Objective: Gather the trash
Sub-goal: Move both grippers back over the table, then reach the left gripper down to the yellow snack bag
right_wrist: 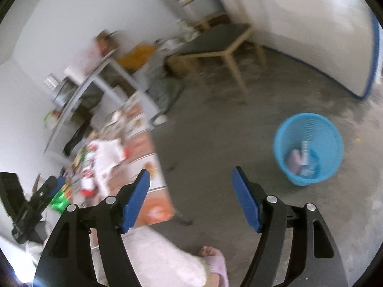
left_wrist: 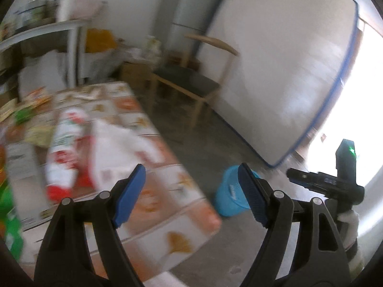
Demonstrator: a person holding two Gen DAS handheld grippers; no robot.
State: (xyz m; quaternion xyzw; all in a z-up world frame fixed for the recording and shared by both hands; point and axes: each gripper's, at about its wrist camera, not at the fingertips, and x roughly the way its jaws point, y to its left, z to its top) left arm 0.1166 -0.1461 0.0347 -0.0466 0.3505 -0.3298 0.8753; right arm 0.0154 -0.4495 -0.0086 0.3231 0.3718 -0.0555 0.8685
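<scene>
My left gripper is open and empty above the table's right edge. Trash lies on the patterned table: a red and white wrapper, a white plastic bag and green packets. A blue mesh bin stands on the floor with some trash inside; it also shows in the left wrist view behind the right finger. My right gripper is open and empty above the floor, between the table and the bin. The other gripper shows in each view.
A wooden chair stands beyond the table, next to a leaning white mattress with a blue edge. A grey shelf with clutter lines the wall. The person's slippered foot is on the concrete floor.
</scene>
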